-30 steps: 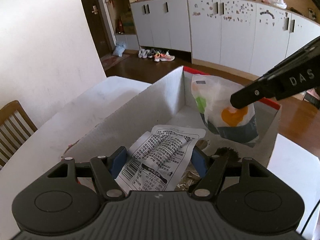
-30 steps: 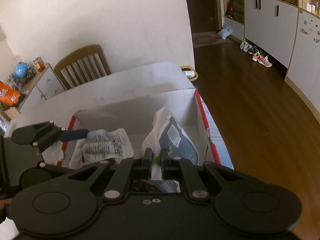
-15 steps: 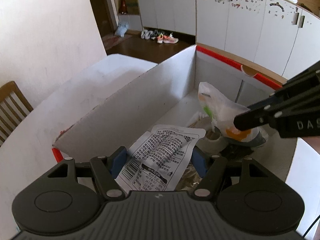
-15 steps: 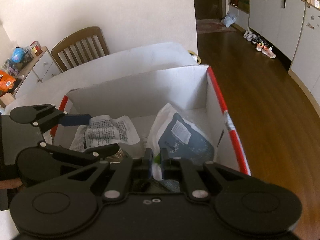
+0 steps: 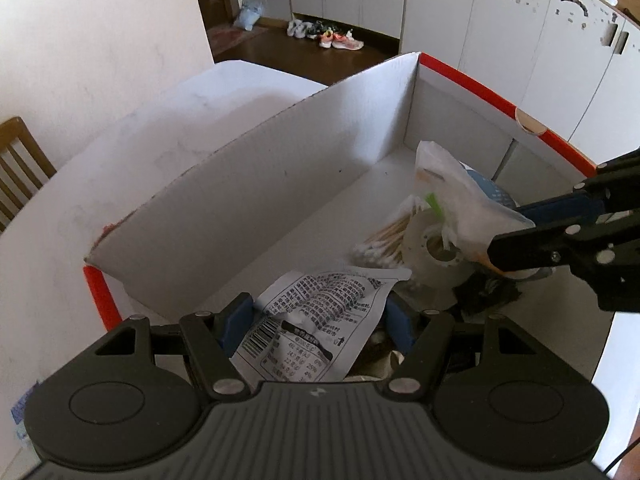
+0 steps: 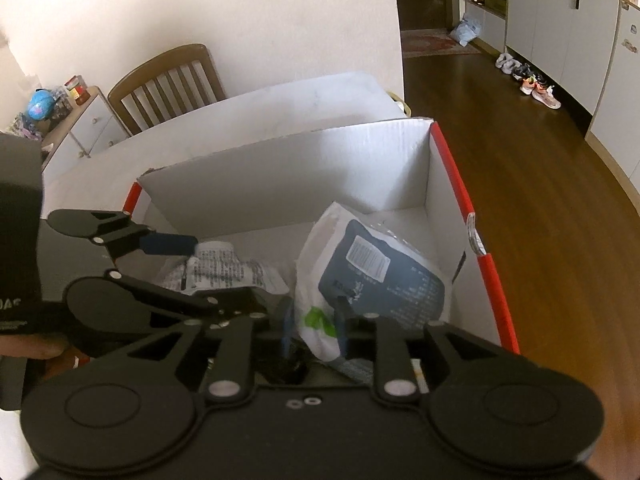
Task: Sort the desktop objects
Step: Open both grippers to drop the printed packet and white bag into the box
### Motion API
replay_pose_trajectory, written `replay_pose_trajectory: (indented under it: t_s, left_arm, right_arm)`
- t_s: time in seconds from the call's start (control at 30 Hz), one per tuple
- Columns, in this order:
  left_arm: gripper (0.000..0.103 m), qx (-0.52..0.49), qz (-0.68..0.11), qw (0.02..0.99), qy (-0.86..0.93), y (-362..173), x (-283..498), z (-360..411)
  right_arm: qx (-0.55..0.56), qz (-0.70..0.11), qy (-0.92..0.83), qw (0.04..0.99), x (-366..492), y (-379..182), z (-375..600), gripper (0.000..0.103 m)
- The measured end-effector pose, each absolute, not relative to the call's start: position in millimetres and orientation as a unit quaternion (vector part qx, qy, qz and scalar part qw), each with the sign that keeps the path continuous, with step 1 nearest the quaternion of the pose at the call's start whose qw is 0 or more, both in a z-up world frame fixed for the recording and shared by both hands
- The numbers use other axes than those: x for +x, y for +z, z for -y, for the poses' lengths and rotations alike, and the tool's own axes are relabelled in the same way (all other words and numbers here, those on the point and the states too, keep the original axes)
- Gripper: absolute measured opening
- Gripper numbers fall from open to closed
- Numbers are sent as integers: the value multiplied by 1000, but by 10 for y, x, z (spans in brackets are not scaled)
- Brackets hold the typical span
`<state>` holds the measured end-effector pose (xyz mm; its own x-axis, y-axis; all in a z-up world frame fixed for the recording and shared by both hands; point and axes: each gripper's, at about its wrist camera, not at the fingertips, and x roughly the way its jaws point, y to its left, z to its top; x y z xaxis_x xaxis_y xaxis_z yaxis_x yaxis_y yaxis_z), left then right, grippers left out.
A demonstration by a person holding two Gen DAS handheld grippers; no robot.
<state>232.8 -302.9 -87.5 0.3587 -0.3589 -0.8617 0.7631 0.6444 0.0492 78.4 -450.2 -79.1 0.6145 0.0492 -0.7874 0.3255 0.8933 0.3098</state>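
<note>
Both lowered deeper into white red-edged cardboard box (image 5: pixel 248 184). Right claw (image 6: pixel 312 330) just parted around white-and-navy plastic pouch (image 6: pixel 376 276); left claw (image 5: pixel 316 316) clamped on white printed sachet (image 5: pixel 320 320).

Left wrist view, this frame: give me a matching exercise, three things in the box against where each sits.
Things:
1. printed sachet
2. cotton swabs
3. blue-and-white pouch

Places:
A. between the right gripper's jaws
B. loose on the cardboard box floor
C. between the left gripper's blue pads

Pairs: 1-C, 2-B, 3-A
</note>
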Motion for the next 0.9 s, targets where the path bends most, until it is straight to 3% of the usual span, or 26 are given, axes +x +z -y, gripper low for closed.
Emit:
replay_pose_trajectory:
  t_s: [0.17,0.27,0.4,0.9]
  left_arm:
    - [71,238,-433,797,-348,-862,2301,3024]
    - [83,237,-427,803,-342,-821,2297,3008]
    - [83,218,-423,808,-346,-744,2302,2951]
    - [83,168,-393,831,-357,-475,2079,2690]
  right_arm:
    - [212,-429,-80,874,733,-746,4502,38]
    - [211,-425,-79,877,705,-705,4505,43]
    - [208,-419,-80,880,672,-644,4502,52]
    - [196,-407,-87,888,583,-504,4414,59]
